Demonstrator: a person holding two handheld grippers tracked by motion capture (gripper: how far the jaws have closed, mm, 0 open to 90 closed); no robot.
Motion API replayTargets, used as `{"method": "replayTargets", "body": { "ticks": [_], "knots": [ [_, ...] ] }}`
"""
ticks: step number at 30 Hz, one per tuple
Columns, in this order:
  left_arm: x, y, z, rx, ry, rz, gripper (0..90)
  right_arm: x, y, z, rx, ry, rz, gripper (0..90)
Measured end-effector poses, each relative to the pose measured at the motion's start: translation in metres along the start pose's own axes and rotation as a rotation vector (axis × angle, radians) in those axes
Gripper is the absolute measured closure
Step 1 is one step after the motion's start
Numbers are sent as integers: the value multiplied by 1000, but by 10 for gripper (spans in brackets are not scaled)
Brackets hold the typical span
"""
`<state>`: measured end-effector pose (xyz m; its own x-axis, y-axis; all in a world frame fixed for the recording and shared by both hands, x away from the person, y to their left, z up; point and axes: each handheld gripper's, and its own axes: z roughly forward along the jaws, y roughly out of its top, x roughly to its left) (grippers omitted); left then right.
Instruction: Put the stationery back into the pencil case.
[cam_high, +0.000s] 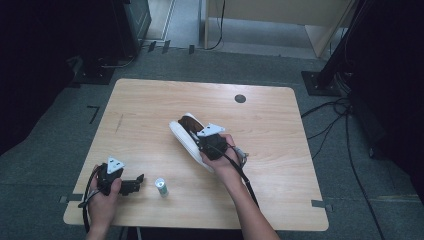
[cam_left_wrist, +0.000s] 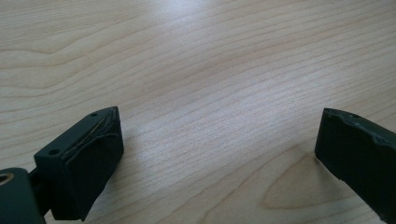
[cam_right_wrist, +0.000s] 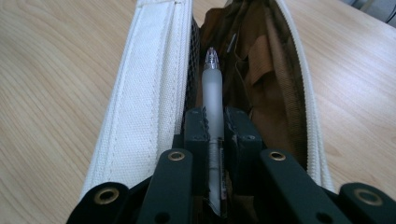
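A white pencil case (cam_high: 182, 134) with a brown lining lies unzipped near the middle of the wooden table (cam_high: 150, 100). My right gripper (cam_right_wrist: 215, 116) is shut on a frosted clear pen (cam_right_wrist: 212, 88), whose tip points into the case's open mouth between the white side (cam_right_wrist: 144, 84) and the brown lining (cam_right_wrist: 266, 79). From the high view, the right gripper (cam_high: 200, 140) sits right over the case. My left gripper (cam_high: 136, 183) rests near the table's front left; its jaws (cam_left_wrist: 219, 140) stand wide open over bare wood with nothing between them.
A small white cylinder with a green band (cam_high: 161, 187) stands near the front edge, just right of the left gripper. A dark round grommet (cam_high: 240, 98) sits at the table's back. Cables (cam_high: 340, 125) trail over the floor to the right.
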<state>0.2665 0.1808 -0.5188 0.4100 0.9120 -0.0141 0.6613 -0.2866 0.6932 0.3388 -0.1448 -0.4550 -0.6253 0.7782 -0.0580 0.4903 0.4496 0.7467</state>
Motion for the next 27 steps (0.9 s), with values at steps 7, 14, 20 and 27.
{"method": "replayTargets", "body": {
  "ticks": [7, 14, 20, 27],
  "knots": [
    [0, 0, 0, 0, 0, 0, 14, 0, 2, 4, 38, -4, -3, 806],
    [0, 0, 0, 0, 0, 0, 14, -1, 1, 2, 25, 2, -5, 795],
    [0, 0, 0, 1, 0, 1, 14, 0, 1, 2, 19, -1, -5, 798],
    [0, 0, 0, 1, -1, 1, 14, -1, 0, 1, 1, 3, 3, 781]
  ]
}}
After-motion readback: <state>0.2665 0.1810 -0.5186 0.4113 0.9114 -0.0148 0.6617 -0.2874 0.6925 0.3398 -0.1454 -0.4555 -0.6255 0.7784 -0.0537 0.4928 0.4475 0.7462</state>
